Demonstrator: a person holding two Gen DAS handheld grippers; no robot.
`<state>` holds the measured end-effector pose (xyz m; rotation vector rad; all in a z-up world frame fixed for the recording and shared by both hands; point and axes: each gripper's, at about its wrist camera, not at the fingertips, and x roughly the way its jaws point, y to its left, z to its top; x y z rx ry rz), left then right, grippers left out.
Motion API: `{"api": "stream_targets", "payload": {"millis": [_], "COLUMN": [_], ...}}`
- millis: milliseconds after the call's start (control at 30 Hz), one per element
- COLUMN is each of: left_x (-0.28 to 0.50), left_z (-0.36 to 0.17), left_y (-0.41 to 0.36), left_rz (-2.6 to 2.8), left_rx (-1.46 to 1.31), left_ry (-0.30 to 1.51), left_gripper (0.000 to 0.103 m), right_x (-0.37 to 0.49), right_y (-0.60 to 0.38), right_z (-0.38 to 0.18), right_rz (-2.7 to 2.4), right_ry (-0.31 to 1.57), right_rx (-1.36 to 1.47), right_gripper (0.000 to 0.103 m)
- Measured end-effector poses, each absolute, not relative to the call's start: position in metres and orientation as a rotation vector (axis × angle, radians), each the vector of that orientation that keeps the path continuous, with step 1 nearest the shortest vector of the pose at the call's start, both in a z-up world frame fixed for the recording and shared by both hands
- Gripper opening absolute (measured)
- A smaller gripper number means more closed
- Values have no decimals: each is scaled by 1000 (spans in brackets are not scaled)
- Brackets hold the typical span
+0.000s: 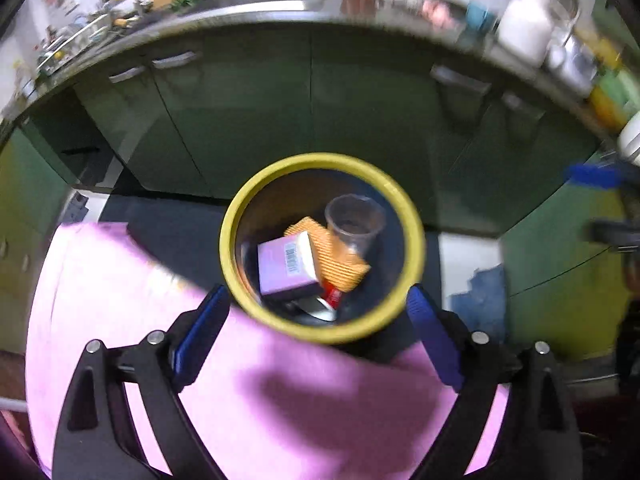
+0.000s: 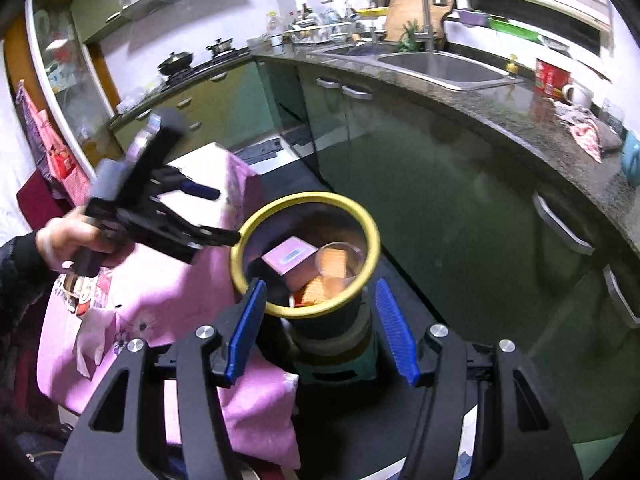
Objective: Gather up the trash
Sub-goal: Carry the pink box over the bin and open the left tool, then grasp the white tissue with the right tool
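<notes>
Blue pads of the left gripper spread wide, holding nothing, over a pink cloth. Bin with yellow rim sits just ahead, between the fingertips, not touched. Inside: pink box, orange wafer pack, clear cup, something red, blurry, maybe a wrapper. Right gripper also wide open and empty, bin between its fingers, rim slightly past the tips. Green cabinets behind.
</notes>
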<state>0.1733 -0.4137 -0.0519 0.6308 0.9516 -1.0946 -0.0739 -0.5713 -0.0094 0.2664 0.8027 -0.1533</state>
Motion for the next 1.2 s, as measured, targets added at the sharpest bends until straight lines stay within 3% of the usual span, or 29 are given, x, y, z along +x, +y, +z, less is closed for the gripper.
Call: {"api": "stream_targets", "payload": {"millis": [233, 600, 967, 1000, 1100, 1200], "left_x": [158, 124, 94, 94, 95, 94], "left_z": [2, -2, -27, -28, -28, -30], "left_y": [-264, -55, 3, 2, 1, -2], "left_rz": [-892, -496, -442, -448, -468, -468], "left_rx": [422, 194, 83, 83, 84, 103], "left_ry": [885, 859, 888, 887, 886, 881], "left_gripper": [91, 92, 92, 92, 92, 92], "right_x": [-38, 26, 67, 69, 72, 65], "right_y": [-520, -334, -261, -259, -256, -256], "right_z": [-20, -55, -110, -112, -118, -112], "right_rz": [-5, 648, 647, 634, 617, 620], "right_ry": [854, 1024, 1192, 1195, 1212, 1197], "right_rx": [215, 127, 47, 40, 43, 39], "right_gripper": [57, 62, 61, 55, 5, 4]}}
